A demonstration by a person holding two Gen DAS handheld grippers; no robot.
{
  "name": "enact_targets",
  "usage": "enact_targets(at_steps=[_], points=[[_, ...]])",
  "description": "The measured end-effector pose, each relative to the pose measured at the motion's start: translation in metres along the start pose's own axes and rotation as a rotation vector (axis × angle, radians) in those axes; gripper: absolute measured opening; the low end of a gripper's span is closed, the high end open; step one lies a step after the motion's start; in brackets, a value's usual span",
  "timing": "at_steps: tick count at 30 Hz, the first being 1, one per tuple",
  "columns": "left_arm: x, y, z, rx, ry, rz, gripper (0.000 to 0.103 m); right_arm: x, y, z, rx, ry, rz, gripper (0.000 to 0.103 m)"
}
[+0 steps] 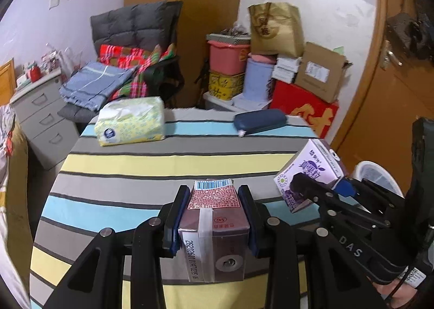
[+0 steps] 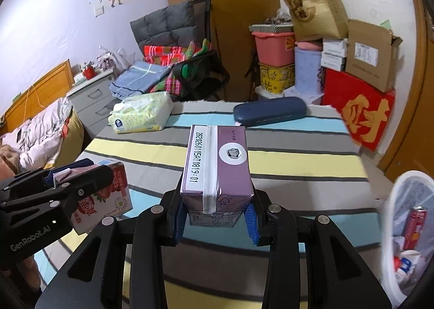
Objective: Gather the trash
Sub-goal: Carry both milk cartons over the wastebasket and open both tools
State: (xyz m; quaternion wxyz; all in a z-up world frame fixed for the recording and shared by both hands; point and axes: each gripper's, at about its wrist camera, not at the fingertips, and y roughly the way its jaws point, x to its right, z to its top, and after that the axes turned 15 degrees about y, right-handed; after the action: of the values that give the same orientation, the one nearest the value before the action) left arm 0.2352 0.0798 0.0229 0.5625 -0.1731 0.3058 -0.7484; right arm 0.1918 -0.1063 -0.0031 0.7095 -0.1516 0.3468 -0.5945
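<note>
Two drink cartons are up off the striped table (image 2: 298, 146), one per gripper: left gripper (image 1: 214, 216) pinching the red carton (image 1: 214, 227), right gripper (image 2: 217, 214) pinching the purple carton (image 2: 217, 162). The white bin (image 2: 390, 200) sits past the table's right edge, with one red can (image 2: 415, 224) visible inside. Likely best: carry each carton over the rim before spreading the jaws. Left on the table: one tissue pack (image 2: 141, 116), one blue case (image 2: 270, 110).

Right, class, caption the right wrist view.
Right gripper holds purple drink carton above striped table, near white bin.
</note>
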Motion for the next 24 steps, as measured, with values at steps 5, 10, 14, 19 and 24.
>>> enact_targets(at_steps=[5,10,14,19,24], points=[[0.029,-0.019,0.008,0.033,0.046,-0.019,0.037,0.013,-0.019,0.003,0.037,0.015,-0.008,0.037],[0.059,-0.031,0.014,0.057,0.075,-0.047,0.037,0.03,-0.038,0.005,0.068,0.03,-0.023,0.037],[0.088,-0.036,0.02,0.075,0.101,-0.083,0.037,0.045,-0.05,0.005,0.091,0.047,-0.048,0.037],[0.124,-0.038,0.026,0.089,0.134,-0.139,0.037,0.068,-0.068,0.004,0.121,0.074,-0.087,0.037],[0.163,-0.033,0.033,0.09,0.17,-0.191,0.037,0.099,-0.083,0.003,0.143,0.114,-0.133,0.037]])
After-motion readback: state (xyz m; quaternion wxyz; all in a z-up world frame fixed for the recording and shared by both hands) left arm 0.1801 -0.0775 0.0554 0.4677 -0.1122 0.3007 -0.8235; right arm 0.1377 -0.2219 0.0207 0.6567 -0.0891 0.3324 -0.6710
